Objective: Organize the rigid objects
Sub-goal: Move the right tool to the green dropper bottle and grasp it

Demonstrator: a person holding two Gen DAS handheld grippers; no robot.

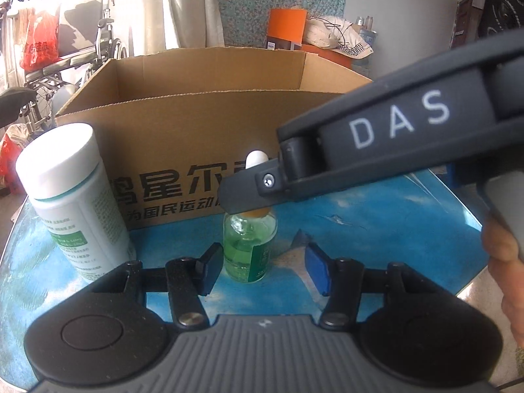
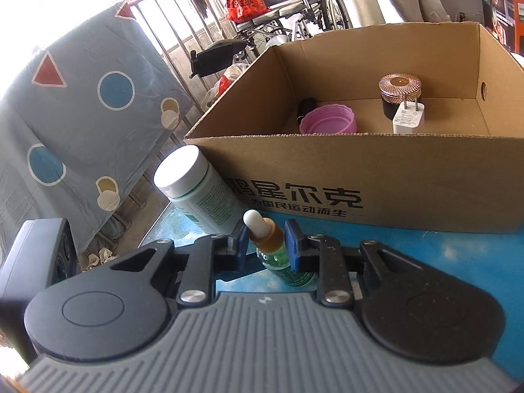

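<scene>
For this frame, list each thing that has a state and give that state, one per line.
Dropper bottle: upright on the table, clamped at the neck.
Right gripper: shut on the dropper bottle.
Left gripper: open, the bottle between its fingers, untouched.
White bottle: upright, capped, outside the box.
Cardboard box: open-topped.
Pink lid: inside the box.
Charger: inside the box.
Dark jar: inside the box, lidded.

An open brown cardboard box [image 2: 360, 177] is set on the blue patterned worktop [image 1: 360, 229]. Before its front wall a small green glass dropper bottle [image 2: 278, 255] is stood, with a tall white-capped plastic bottle [image 2: 196, 190] to its left, near the box corner. Inside the box, a pink ribbed lid [image 2: 327, 122] is placed left, a dark jar with a copper-toned lid [image 2: 398, 93] right, and a white plug adapter [image 2: 408, 116] just before the jar.
</scene>
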